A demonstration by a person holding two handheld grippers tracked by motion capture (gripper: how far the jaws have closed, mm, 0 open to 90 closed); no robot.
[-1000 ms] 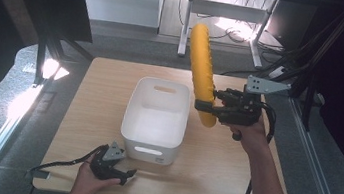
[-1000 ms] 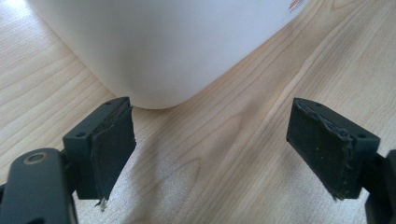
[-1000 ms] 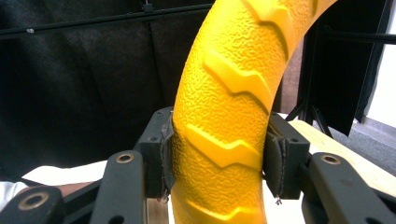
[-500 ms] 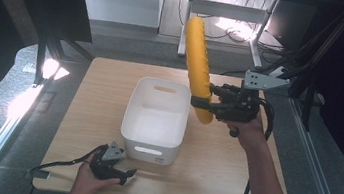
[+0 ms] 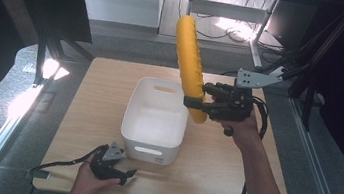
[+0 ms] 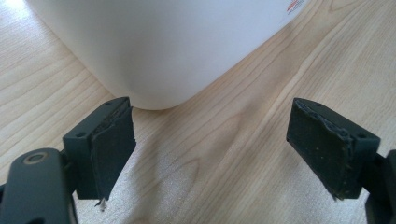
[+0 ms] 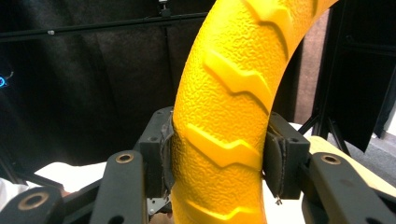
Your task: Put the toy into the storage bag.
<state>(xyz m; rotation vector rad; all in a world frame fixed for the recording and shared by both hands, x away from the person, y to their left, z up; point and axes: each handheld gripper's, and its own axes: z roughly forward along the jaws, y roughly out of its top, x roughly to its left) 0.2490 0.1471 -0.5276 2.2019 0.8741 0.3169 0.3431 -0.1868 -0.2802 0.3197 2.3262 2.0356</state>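
A yellow ring (image 5: 190, 64) is held upright, clamped low between the right gripper (image 5: 194, 101) jaws above the white bin's (image 5: 150, 147) right rim, seemingly for lowering inside, while the left gripper (image 5: 122, 175) rests open on the table (image 5: 95, 87) beside the bin's near corner.

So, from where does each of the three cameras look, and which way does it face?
High view: above the person's side, facing forward and down on the table; both forearms enter from below.
Left gripper view: on the left tongs, low over the wood, facing the bin; open jaws show.
Right gripper view: on the right tongs, facing outward; jaws clamp the ring.
Shared: the bin in the high and left views; the ring in the high and right views.
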